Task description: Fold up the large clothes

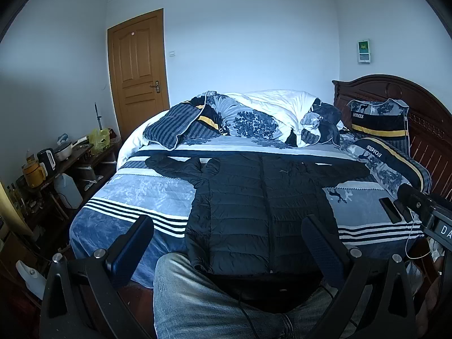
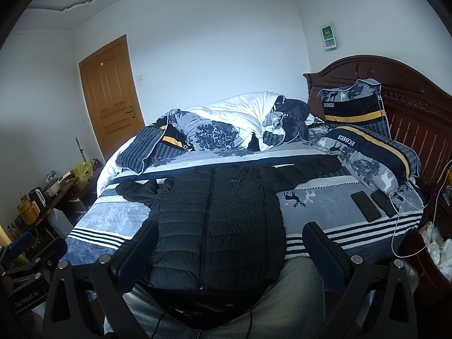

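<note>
From the left wrist, the left gripper (image 1: 227, 237) has its fingers spread wide, holding nothing; the black quilted puffer jacket (image 1: 254, 209) lies flat on the blue-and-white striped bedspread (image 1: 127, 197), ahead between the fingertips.

From the right wrist, the right gripper (image 2: 230, 243) is likewise spread and empty, the jacket (image 2: 214, 220) lying ahead, nearer its left finger.

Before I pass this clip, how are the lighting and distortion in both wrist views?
Left wrist view: dim, bluish cast; black jacket loses quilting detail; fisheye bows the door. Right wrist view: same dimness; dark vignette at corners; headboard curves; jacket seams somewhat clearer. No glare, no motion blur in either.
</note>
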Tool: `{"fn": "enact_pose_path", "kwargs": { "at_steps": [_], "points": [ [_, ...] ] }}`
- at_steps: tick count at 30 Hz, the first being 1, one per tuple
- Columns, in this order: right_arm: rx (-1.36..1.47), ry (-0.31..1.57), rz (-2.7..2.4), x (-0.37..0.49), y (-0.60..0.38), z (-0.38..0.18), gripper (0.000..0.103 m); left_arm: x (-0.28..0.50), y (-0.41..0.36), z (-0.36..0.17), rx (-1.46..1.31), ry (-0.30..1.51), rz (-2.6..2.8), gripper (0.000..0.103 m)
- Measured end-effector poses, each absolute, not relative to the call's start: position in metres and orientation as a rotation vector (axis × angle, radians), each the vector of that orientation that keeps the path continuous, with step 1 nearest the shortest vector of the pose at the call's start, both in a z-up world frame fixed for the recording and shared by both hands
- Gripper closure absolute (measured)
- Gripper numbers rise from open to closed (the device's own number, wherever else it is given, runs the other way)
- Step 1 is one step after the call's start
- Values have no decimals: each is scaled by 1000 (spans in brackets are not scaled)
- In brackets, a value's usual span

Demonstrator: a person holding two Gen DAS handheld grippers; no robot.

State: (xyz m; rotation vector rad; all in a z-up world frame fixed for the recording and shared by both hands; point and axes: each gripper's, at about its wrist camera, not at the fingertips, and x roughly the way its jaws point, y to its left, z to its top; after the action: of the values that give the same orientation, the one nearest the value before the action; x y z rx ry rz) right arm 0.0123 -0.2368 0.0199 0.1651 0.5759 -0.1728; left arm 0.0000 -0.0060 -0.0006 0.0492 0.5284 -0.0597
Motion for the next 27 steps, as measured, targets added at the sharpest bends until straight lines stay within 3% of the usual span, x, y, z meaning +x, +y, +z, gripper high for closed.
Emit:
{"fn": "enact_pose_path", "kwargs": {
  "at_steps": [16,27],
  "points": [
    [166,560,-175,9,-239,22,0,-1,-9,-6,62,538,-77,0],
    [188,568,-98,32,-243,4,0,50,-17,-37,23,648,-131,0]
  ]
}}
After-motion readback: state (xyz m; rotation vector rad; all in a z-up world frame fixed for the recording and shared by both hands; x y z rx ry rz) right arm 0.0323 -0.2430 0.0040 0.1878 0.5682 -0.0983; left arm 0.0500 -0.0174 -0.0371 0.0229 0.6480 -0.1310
